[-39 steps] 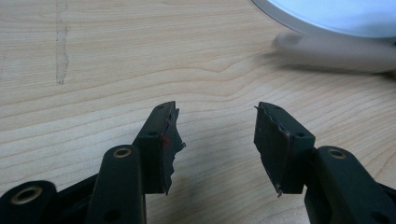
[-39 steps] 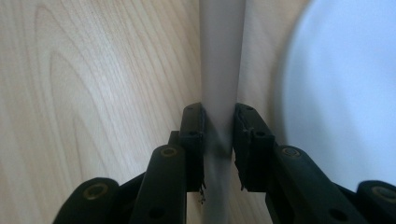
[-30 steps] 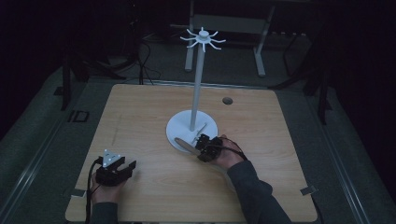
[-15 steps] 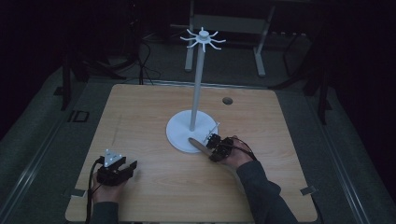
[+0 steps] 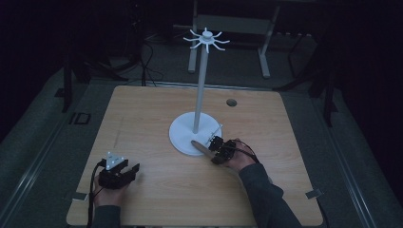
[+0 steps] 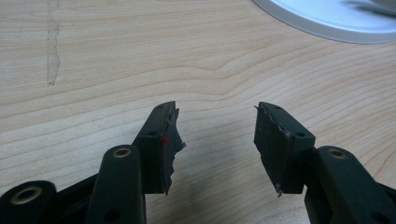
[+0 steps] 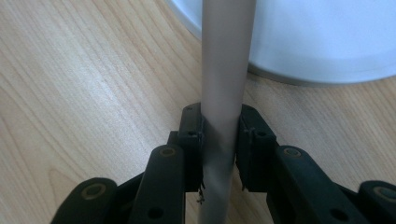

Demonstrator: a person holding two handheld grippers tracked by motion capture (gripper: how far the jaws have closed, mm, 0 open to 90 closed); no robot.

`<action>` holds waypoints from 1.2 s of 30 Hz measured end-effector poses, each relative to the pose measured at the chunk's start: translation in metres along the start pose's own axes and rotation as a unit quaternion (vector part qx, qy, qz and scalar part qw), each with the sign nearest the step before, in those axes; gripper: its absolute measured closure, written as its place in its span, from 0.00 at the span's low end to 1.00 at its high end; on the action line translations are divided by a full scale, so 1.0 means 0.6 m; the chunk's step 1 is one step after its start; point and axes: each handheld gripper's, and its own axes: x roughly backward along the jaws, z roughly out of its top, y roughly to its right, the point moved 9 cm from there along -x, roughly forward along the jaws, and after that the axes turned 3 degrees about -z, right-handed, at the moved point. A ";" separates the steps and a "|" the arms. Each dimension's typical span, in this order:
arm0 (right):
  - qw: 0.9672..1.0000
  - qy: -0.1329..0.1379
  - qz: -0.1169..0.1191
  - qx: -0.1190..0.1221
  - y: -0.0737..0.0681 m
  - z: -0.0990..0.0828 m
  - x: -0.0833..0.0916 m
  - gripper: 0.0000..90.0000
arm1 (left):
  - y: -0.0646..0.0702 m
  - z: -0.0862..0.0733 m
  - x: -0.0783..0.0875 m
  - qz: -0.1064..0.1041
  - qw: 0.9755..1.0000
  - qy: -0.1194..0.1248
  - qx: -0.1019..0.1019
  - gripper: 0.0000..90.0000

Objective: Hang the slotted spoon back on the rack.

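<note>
— What does your right gripper (image 7: 219, 140) hold?
— A grey-brown strip (image 7: 224, 84); my jaws have just closed further and press on it from both sides. Its far end lies over the rim of the white stand base (image 5: 183, 137), mid-tabletop (image 5: 142, 109).
— And the left gripper (image 6: 215, 135)?
— It rests near the front left corner, jaws wide with nothing between

Tongs (image 7: 220, 135) around grey rod (image 7: 225, 70)
</note>
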 end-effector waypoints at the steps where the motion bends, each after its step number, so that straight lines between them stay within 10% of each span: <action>1: 1.000 0.004 0.000 -0.001 0.001 0.000 0.005 0.82 | 0.000 0.000 -0.001 0.000 1.000 -0.001 0.000 0.55; 16: 0.997 0.063 -0.022 -0.025 0.021 0.003 0.060 0.82 | 0.004 0.003 -0.005 -0.003 1.000 -0.003 -0.006 0.55; 36: 0.978 0.193 -0.059 -0.045 0.045 0.023 0.150 0.82 | 0.003 0.003 -0.003 0.000 1.000 -0.001 -0.006 0.55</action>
